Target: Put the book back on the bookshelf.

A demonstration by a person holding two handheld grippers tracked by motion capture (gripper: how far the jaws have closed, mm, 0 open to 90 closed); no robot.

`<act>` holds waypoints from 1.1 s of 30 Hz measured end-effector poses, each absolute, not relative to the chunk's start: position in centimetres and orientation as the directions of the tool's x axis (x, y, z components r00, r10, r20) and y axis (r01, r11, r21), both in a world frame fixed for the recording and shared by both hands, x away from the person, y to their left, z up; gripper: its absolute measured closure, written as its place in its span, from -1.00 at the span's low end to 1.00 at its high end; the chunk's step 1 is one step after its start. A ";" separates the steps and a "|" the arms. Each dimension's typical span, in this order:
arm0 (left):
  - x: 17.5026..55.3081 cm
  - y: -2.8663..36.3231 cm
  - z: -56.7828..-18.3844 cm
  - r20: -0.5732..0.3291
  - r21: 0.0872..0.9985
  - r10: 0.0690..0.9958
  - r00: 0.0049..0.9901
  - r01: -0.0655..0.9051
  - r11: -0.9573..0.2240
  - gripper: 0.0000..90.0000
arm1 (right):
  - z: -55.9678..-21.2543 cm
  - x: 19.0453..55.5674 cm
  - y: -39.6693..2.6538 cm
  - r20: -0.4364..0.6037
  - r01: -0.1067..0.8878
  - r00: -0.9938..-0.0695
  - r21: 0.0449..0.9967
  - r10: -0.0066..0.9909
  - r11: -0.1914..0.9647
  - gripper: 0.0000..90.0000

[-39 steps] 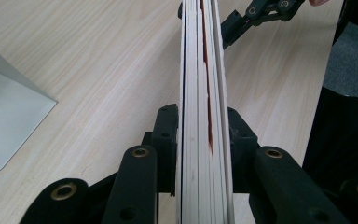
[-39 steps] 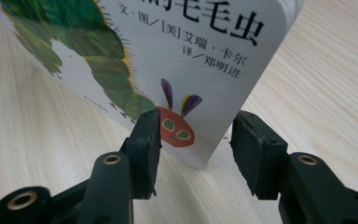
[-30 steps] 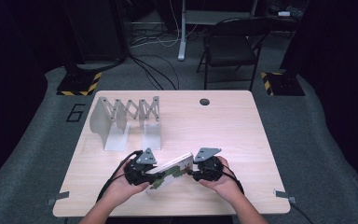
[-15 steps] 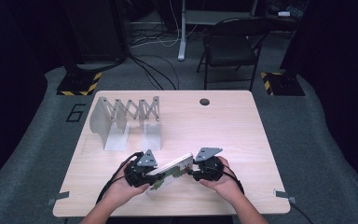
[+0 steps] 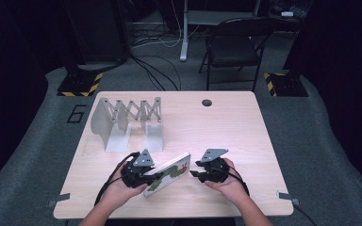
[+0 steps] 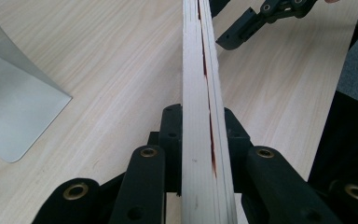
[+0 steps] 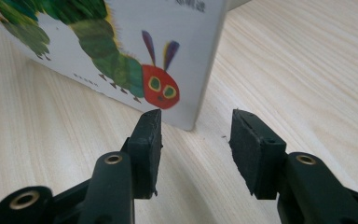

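A white board book (image 5: 172, 170) with a green caterpillar on its cover is held on edge, leaning, near the table's front. My left gripper (image 5: 153, 178) is shut on its near end. In the left gripper view the book's page edges (image 6: 200, 70) run straight up between the two black jaws of that gripper (image 6: 200, 130), which press on both covers. My right gripper (image 5: 193, 173) is open just right of the book's far end. In the right gripper view its fingertips (image 7: 196, 137) straddle empty tabletop, with the book's lower corner (image 7: 186, 122) just beyond them, untouched.
A grey metal accordion book rack (image 5: 127, 117) stands at the table's left rear; one of its plates (image 6: 9, 102) lies left of the book. A cable hole (image 5: 207, 102) marks the back of the wooden table (image 5: 235, 136). A folding chair (image 5: 235, 47) stands behind it.
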State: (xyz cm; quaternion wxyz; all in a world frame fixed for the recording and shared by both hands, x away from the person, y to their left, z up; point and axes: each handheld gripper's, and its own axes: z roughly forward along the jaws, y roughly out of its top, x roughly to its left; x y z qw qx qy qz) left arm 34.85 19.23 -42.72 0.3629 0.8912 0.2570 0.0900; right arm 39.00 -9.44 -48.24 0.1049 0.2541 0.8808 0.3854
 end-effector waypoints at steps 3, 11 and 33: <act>34.8 19.5 -42.6 -0.021 0.698 0.532 0.847 0.393 -0.599 0.68 | -48.5 39.1 -9.6 0.021 0.382 -0.842 0.729 0.539 0.568 0.20; 34.9 20.7 -42.1 -0.037 0.716 0.569 0.821 0.420 -0.558 0.68 | -48.7 39.3 -10.1 0.036 0.403 -0.833 0.724 0.553 0.560 0.20; 35.0 26.1 -40.2 -0.028 0.733 0.662 0.749 0.466 -0.497 0.68 | -48.9 39.4 -10.3 0.040 0.405 -0.830 0.730 0.557 0.550 0.20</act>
